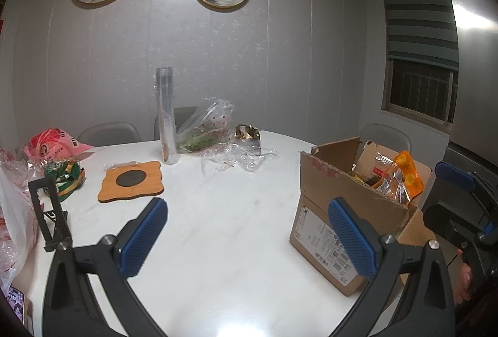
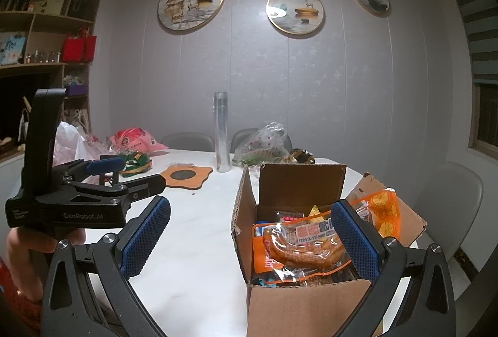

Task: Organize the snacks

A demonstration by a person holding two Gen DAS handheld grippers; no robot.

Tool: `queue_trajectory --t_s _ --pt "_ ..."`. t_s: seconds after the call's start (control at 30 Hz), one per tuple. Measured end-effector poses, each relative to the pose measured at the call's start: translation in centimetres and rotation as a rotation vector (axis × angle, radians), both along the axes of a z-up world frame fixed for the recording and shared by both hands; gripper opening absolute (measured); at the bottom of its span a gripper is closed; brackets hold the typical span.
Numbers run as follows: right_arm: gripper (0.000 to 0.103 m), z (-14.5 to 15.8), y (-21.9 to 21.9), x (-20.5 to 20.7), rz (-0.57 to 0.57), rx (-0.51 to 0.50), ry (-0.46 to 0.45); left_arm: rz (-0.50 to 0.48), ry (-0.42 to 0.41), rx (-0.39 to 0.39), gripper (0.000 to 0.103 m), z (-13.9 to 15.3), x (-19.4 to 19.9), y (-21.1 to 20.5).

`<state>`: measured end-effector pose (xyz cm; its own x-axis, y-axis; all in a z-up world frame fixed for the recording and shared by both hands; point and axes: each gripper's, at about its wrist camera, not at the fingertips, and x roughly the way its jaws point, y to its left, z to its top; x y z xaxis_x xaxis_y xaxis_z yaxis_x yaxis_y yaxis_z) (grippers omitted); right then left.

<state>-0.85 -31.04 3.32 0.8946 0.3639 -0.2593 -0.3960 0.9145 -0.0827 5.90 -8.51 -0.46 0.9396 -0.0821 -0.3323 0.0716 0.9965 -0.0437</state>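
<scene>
An open cardboard box stands on the white table at the right; it also shows in the left wrist view. Inside lie orange snack packets, and one orange packet sticks up. My right gripper is open and empty, at the box's near left corner. My left gripper is open and empty above bare table, left of the box; it also shows in the right wrist view. A green snack packet and a pink bag lie at the far left.
A wooden coaster, a tall clear cup stack, crumpled plastic wrap, a spotted bag of greens and a black phone stand are on the table. Grey chairs surround it. Shelves stand at left.
</scene>
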Motion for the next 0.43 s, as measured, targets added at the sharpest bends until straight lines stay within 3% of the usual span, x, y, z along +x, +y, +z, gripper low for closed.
queue_trajectory --t_s 0.43 --pt "0.103 -0.13 0.13 -0.11 0.002 0.001 0.003 -0.013 0.0 -0.001 0.102 0.03 0.06 -0.04"
